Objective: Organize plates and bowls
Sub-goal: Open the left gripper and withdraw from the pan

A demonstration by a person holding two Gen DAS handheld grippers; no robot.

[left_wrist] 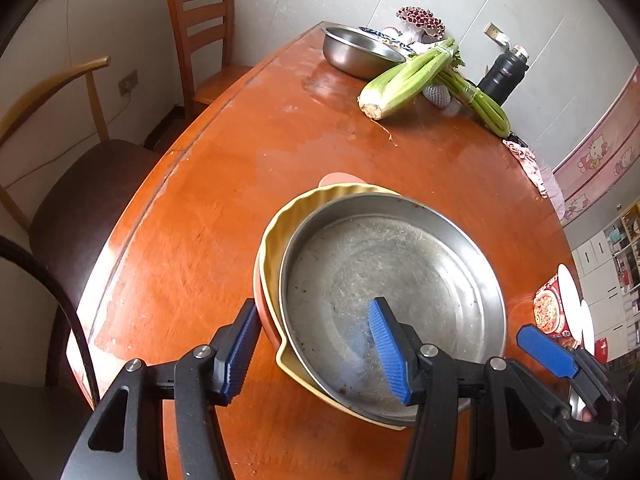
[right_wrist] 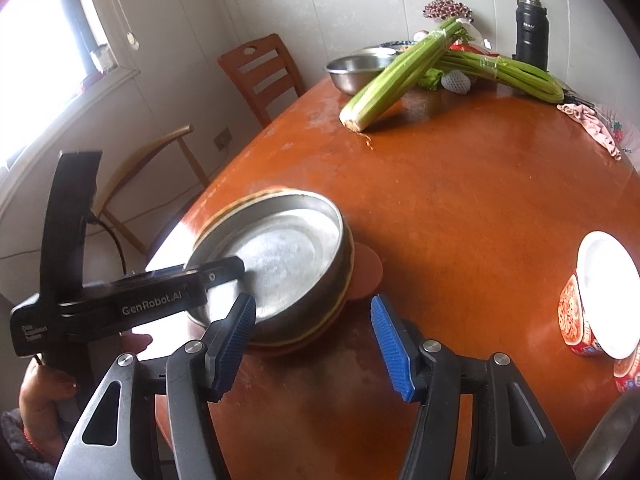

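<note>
Three dishes sit nested near the edge of the round orange-brown wooden table (left_wrist: 240,168): a shallow round steel pan (left_wrist: 392,288) lies inside a pale yellow scalloped dish (left_wrist: 276,240), and this one rests on a salmon-pink plate (left_wrist: 340,179) of which only a little shows. The left gripper (left_wrist: 316,350) stands released, its jaws apart over the near rim of the stack, one finger inside the steel pan and the other outside; the pads do not press on anything. The right gripper (right_wrist: 314,350) is also released and holds nothing, with the side of the stack just in front of it. Two red printed paper cups with white lids (right_wrist: 592,300) stand apart on the right, and a steel bowl (left_wrist: 356,54) and celery (left_wrist: 404,80) lie far at the back.

The risk, as I judge it, is the edge. The stack is close to it and the pan sits a little off-centre, so if a finger catches the rim when the hand pulls away, the pan can tip or the whole stack can slide toward the floor.
</note>
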